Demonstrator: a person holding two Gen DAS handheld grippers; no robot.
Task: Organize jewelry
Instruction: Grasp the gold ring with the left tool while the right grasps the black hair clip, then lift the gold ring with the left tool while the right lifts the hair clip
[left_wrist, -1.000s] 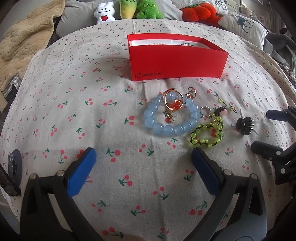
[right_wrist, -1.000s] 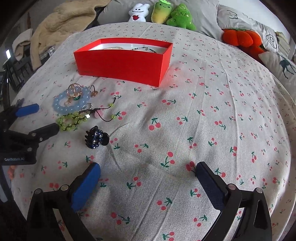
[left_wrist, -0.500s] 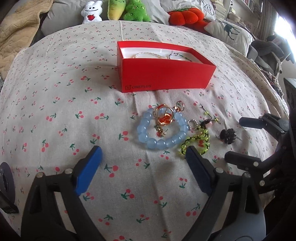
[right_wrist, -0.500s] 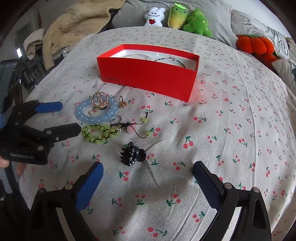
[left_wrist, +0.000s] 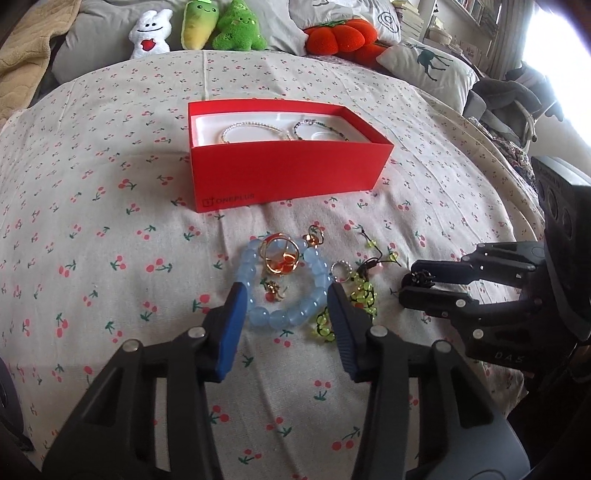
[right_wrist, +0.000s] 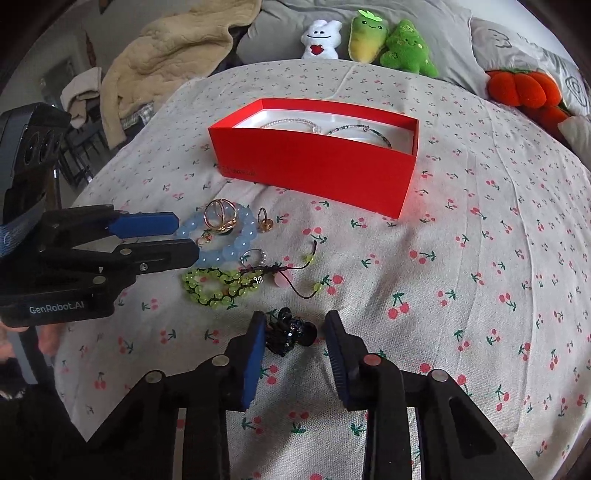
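Note:
An open red box (left_wrist: 288, 173) (right_wrist: 314, 166) on the cherry-print cloth holds two thin bracelets (left_wrist: 255, 129). In front of it lie a pale blue bead bracelet (left_wrist: 284, 317) (right_wrist: 225, 251), gold rings (left_wrist: 279, 254), a green bead bracelet (left_wrist: 360, 291) (right_wrist: 214, 284) and a dark hair clip (right_wrist: 290, 334). My left gripper (left_wrist: 284, 299) is open with its jaws on either side of the blue bracelet's near part. My right gripper (right_wrist: 295, 332) is open with the hair clip between its jaws, touching only the left pad.
Plush toys (left_wrist: 195, 26) (right_wrist: 369, 37), an orange cushion (left_wrist: 340, 35) and pillows line the far edge. A beige blanket (right_wrist: 166, 55) lies at the far left. The cloth slopes off to the right past the box.
Both grippers have come down and forward and narrowed their jaws. The left now straddles the blue bracelet; the right now straddles the hair clip.

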